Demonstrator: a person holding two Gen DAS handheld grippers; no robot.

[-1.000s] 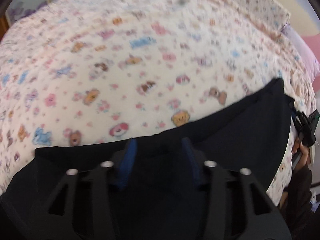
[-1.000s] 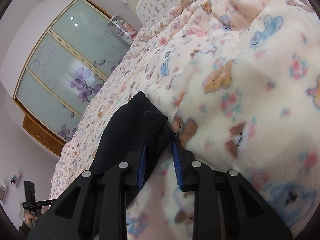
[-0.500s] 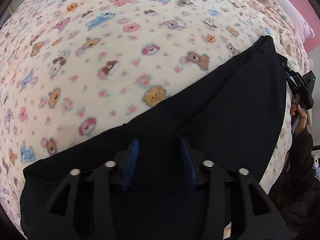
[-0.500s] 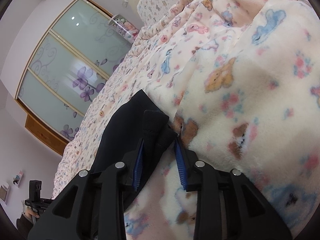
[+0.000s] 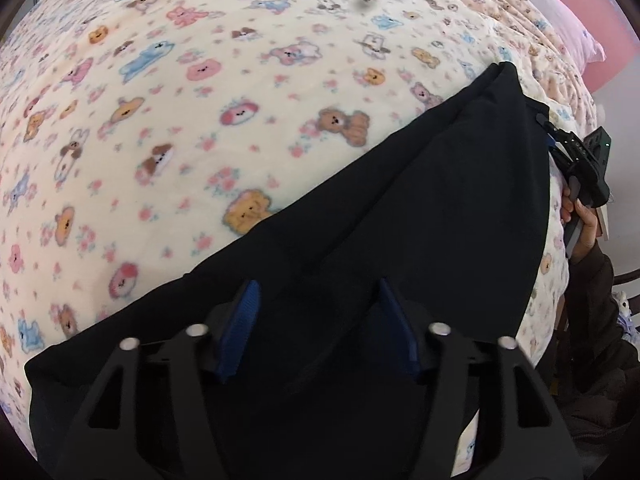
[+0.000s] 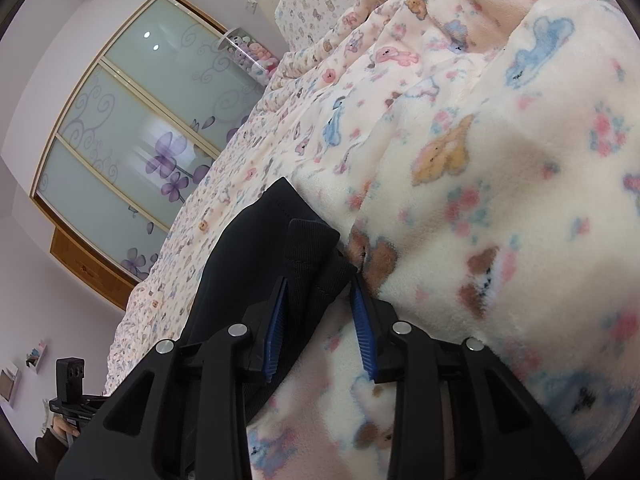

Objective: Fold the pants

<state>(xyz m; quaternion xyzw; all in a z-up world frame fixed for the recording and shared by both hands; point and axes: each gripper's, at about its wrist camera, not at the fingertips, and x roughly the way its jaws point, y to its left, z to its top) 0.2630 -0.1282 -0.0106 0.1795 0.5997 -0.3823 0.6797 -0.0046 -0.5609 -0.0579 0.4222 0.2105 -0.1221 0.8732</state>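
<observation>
Black pants (image 5: 420, 220) lie stretched across a cream bear-print blanket (image 5: 200, 100) on a bed. My left gripper (image 5: 317, 292) points steeply down over the near part of the pants. Its jaws are closing, the blue pads (image 5: 240, 320) still apart with flat black cloth under them. My right gripper (image 6: 319, 280) is at the far end of the pants (image 6: 248, 248), with a ribbed corner lying between its jaws. These have spread, and blanket shows beside the right pad (image 6: 362, 332). The left wrist view shows that gripper (image 5: 550, 136) at the right edge of the pants, in a hand (image 5: 580, 216).
The blanket (image 6: 500, 160) bunches into a high fold right of the right gripper. A wardrobe with frosted floral doors (image 6: 132, 140) stands beyond the bed, next to a clear tube of soft toys (image 6: 248, 52). A pink pillow (image 5: 576, 40) lies at the bed's far right.
The left gripper has moved further over the pants and tipped down, so more black cloth fills its view. The right gripper's jaws have spread a little; that hand has stayed put.
</observation>
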